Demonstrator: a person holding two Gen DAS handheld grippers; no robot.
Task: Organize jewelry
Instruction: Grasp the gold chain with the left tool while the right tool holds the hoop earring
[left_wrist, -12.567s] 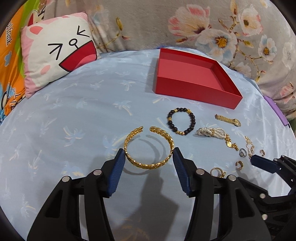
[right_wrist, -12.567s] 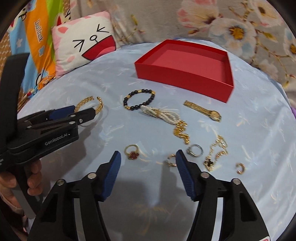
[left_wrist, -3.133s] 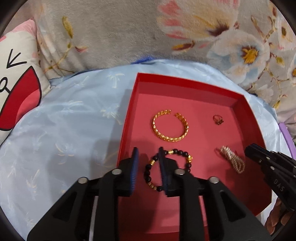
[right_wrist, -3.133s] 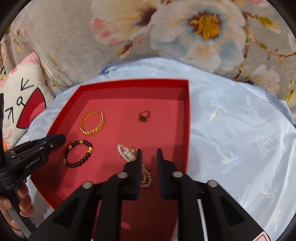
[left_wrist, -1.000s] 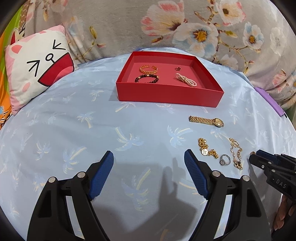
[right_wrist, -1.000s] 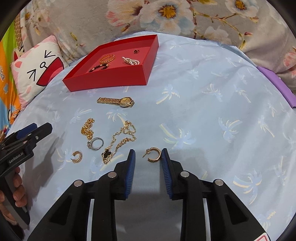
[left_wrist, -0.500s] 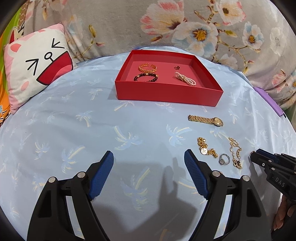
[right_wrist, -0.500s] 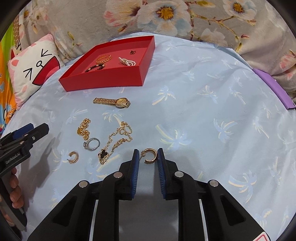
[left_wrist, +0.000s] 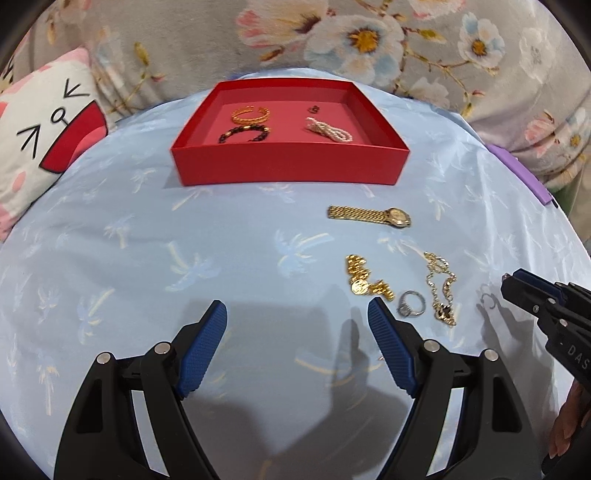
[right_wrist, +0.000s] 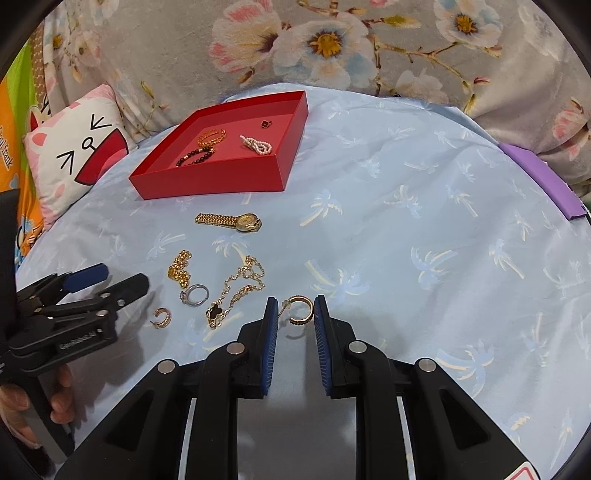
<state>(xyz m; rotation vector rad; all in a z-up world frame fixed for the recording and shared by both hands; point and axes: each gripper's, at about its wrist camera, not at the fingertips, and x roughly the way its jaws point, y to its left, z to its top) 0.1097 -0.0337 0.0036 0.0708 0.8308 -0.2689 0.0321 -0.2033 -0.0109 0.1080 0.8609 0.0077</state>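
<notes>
A red tray (left_wrist: 288, 170) (right_wrist: 207, 184) at the back holds a gold bangle (left_wrist: 250, 113), a black bead bracelet (left_wrist: 243, 133), a pearl bracelet (left_wrist: 328, 130) and a small red ring (left_wrist: 314, 108). On the blue cloth lie a gold watch (right_wrist: 229, 220), a gold charm chain (right_wrist: 180, 268), a silver ring (right_wrist: 194, 294), a clover chain bracelet (right_wrist: 236, 291) and a small hoop earring (right_wrist: 161, 317). My right gripper (right_wrist: 295, 312) is shut on a second gold hoop earring (right_wrist: 301, 310) just above the cloth. My left gripper (left_wrist: 297, 317) is open and empty.
A cat-face pillow (left_wrist: 44, 129) lies at the left. A floral blanket (left_wrist: 369, 44) rises behind the tray. A purple flat thing (right_wrist: 543, 181) lies at the right edge of the cloth.
My right fingers have closed around the hoop earring over the last second. My left gripper has moved slightly forward and stays open.
</notes>
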